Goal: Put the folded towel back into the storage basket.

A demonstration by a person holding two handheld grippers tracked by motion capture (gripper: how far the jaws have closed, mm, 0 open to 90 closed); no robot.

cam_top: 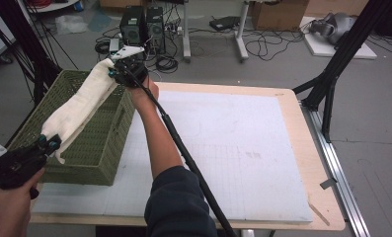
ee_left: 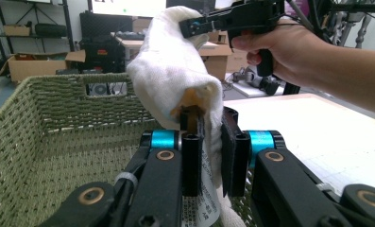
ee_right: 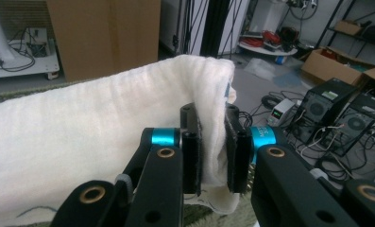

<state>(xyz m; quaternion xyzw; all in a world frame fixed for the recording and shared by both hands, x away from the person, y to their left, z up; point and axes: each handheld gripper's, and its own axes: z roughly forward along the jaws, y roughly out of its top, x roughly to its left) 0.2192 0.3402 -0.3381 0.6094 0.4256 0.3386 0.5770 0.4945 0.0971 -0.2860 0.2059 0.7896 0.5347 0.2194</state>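
A folded cream towel (cam_top: 82, 103) hangs stretched above the green woven basket (cam_top: 107, 148), held at both ends. My left gripper (cam_top: 49, 144) grips its near end at the lower left, shut on the cloth (ee_left: 175, 75), which is pinched between the black jaws; my left gripper (ee_left: 212, 151) sits over the basket's near rim (ee_left: 57, 85). My right gripper (cam_top: 115, 71) holds the far end above the basket's back corner, shut on the towel (ee_right: 81, 127). In its own view my right gripper (ee_right: 213, 151) pinches a thick fold. The right hand and its gripper (ee_left: 199, 23) show beyond the towel.
The basket stands on a white gridded mat (cam_top: 223, 148) on a wooden table (cam_top: 317, 163), at its left side. A black cable (cam_top: 183, 153) trails from the right gripper along the forearm. Computer towers (cam_top: 141, 24), cables and boxes lie on the floor behind.
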